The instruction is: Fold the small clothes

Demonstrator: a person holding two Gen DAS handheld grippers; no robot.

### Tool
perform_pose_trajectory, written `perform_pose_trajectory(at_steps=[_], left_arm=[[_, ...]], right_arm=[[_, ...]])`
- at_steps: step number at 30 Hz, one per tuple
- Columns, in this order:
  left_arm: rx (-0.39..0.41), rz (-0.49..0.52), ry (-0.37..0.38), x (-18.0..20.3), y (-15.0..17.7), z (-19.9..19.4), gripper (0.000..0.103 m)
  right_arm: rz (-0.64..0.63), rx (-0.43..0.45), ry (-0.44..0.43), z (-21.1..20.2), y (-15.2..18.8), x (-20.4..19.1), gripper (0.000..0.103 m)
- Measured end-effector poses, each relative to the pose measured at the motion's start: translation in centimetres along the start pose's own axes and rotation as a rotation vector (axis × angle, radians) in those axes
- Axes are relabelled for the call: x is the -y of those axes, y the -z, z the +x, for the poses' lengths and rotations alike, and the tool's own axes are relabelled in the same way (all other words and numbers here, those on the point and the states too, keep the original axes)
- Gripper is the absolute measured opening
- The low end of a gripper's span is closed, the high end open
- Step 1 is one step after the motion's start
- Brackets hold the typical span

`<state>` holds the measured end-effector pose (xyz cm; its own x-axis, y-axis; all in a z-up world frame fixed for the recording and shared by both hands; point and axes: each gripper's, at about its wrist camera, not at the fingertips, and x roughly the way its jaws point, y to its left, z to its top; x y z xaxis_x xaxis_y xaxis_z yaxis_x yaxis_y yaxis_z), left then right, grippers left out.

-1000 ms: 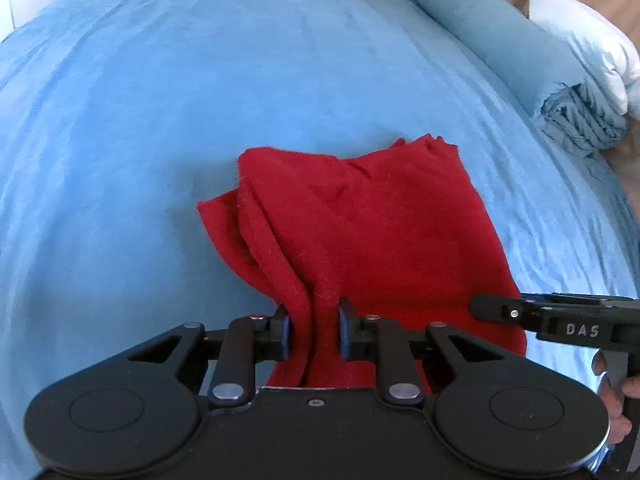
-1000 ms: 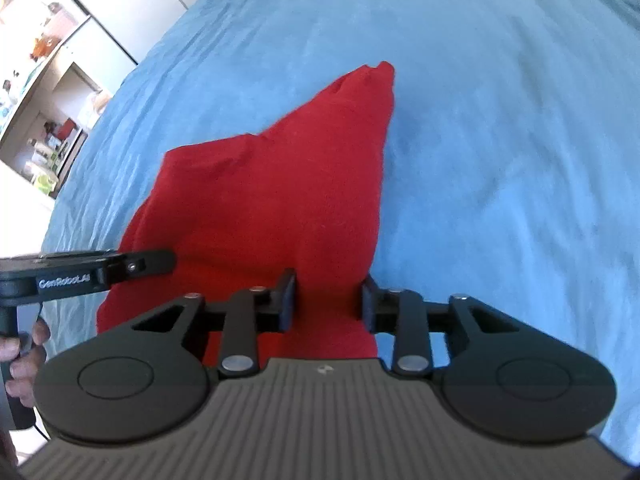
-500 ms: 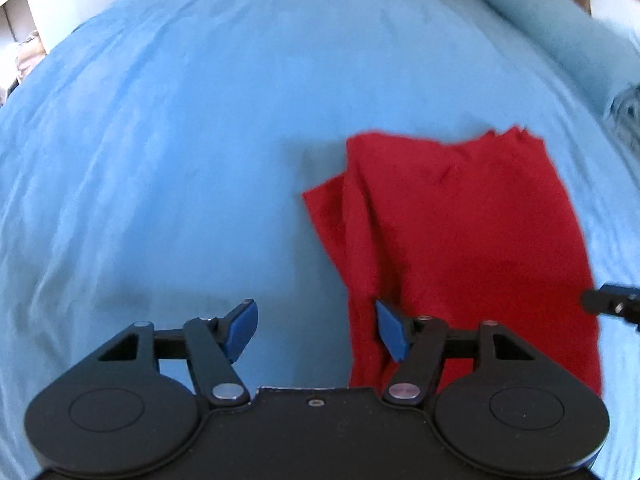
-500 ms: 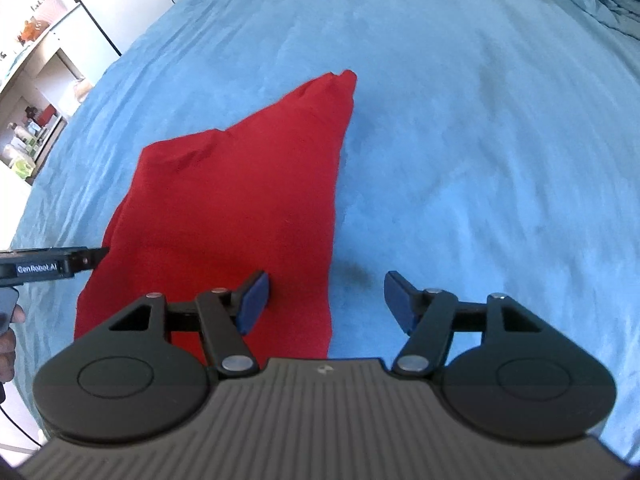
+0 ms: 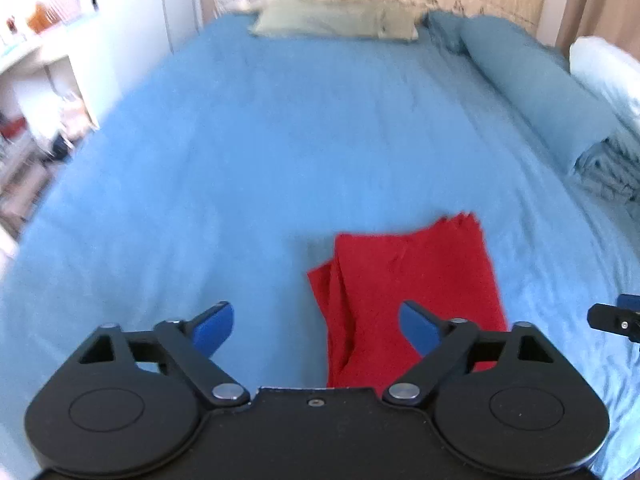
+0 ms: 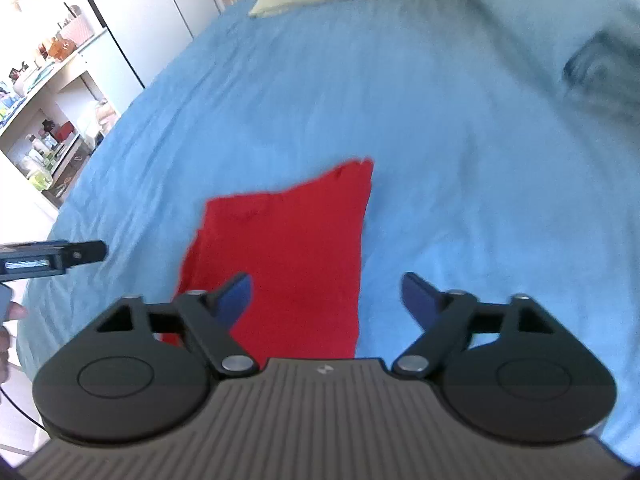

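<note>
A folded red garment (image 5: 404, 288) lies flat on the blue bedsheet (image 5: 240, 160), its layered edges showing on its left side. My left gripper (image 5: 316, 324) hangs above the garment's near left part, jaws still opening wide, nothing touching its blue pads. In the right wrist view the same red garment (image 6: 288, 256) lies below my right gripper (image 6: 326, 296), whose jaws are also opening wide and grip nothing. The tip of the right gripper (image 5: 616, 318) shows at the left view's right edge; the left gripper (image 6: 52, 258) shows at the right view's left edge.
A beige pillow (image 5: 336, 24) lies at the head of the bed. A rolled blue duvet (image 5: 540, 92) and a white pillow (image 5: 604, 72) run along the right side. White shelves (image 6: 48, 120) with small items stand left of the bed.
Both grippers let go of the red garment's near edge, opened wide and rose away from the bed. The garment now lies flat and looks smaller in both views.
</note>
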<state>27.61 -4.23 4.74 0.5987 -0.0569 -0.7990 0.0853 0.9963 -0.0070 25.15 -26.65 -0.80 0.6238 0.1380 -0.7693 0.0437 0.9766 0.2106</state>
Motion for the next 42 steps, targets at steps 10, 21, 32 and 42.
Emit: perform_pose_trajectory(at_steps=[10,21,32,42], left_arm=[[-0.006,-0.01,-0.016,3.1,-0.5,-17.8,0.103],[-0.086,-0.01,-0.037,2.8,2.6,-21.5,0.103],[-0.089,0.007,-0.034,2.9,3.5,-22.5,0.103],[-0.052,0.018,-0.038,2.9,3.2,-22.9,0.103]], right_arm=[[-0.037,0.025,0.192,-18.1,-2.8,-5.2,0.103],[0.054,-0.144,0.266,-23.2,1.5,-6.2,0.103],[0.027,-0.15,0.303,-23.6,3.5,-7.8,0.103],[0.017,-0.134,0.306,-24.3,3.0,-8.5,0.103]])
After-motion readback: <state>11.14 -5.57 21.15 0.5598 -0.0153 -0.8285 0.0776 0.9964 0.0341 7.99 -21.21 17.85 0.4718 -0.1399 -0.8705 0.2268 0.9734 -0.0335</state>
